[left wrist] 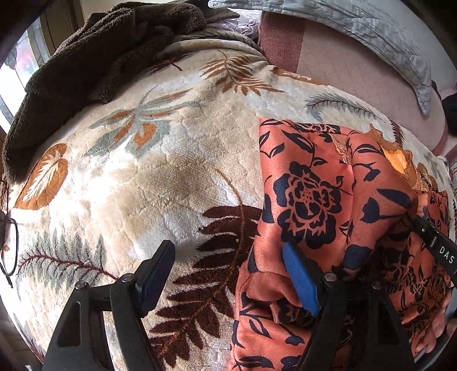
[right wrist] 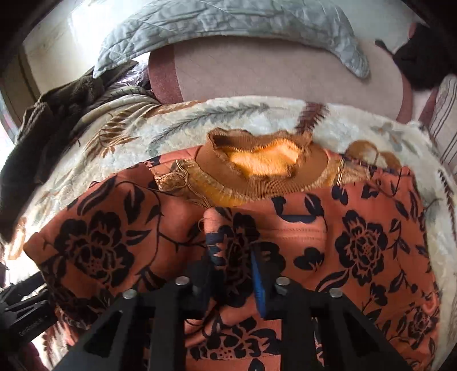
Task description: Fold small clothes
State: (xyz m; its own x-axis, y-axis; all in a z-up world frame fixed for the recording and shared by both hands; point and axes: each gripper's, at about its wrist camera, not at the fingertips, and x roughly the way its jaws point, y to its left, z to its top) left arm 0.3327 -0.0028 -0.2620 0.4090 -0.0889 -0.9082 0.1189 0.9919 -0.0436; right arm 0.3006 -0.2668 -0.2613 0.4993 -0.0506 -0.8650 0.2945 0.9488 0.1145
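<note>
An orange top [left wrist: 322, 185] with a black flower print and a tan ribbed collar [right wrist: 257, 177] lies on a cream leaf-pattern blanket [left wrist: 160, 171]. In the left wrist view my left gripper [left wrist: 228, 262] is open over the top's left edge, its right finger [left wrist: 300, 279] resting on the cloth and its left finger [left wrist: 157, 274] over the blanket. In the right wrist view my right gripper [right wrist: 231, 271] is shut on a raised fold of the top [right wrist: 234, 237] below the collar. The right gripper's body also shows at the left wrist view's right edge [left wrist: 437, 242].
A dark brown fleece [left wrist: 94, 57] lies bunched at the blanket's far left. A grey quilted cover [right wrist: 228, 25] and a pink mattress [right wrist: 271, 74] lie beyond the blanket. Eyeglasses [left wrist: 8, 248] lie at the blanket's left edge.
</note>
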